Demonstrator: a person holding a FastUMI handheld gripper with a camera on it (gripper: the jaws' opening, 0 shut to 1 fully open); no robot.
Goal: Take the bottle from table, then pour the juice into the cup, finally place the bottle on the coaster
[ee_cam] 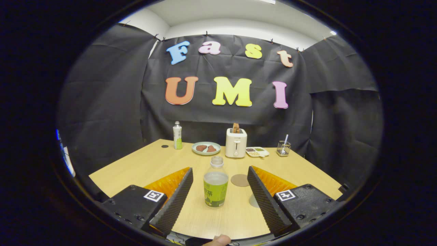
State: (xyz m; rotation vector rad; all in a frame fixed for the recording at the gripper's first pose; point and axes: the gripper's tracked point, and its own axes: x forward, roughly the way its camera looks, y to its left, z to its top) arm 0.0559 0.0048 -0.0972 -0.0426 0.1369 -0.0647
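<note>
A clear bottle (pixel 215 184) with a green label and no cap stands upright on the wooden table (pixel 136 167). It stands between my two fingers, touching neither. My gripper (pixel 220 168) is open wide, with a gap on each side of the bottle. A round brown coaster (pixel 240 180) lies flat just beyond the bottle, a little to its right. A pale rounded shape (pixel 254 201), perhaps the cup, peeks out beside the right finger and is mostly hidden by it.
Along the back of the table stand a white-and-green bottle (pixel 177 135), a plate with food (pixel 206 148), a white toaster (pixel 236 143), a divided snack tray (pixel 257 151) and a wire holder (pixel 283 148). A person's fingertip (pixel 218 240) shows at the near table edge.
</note>
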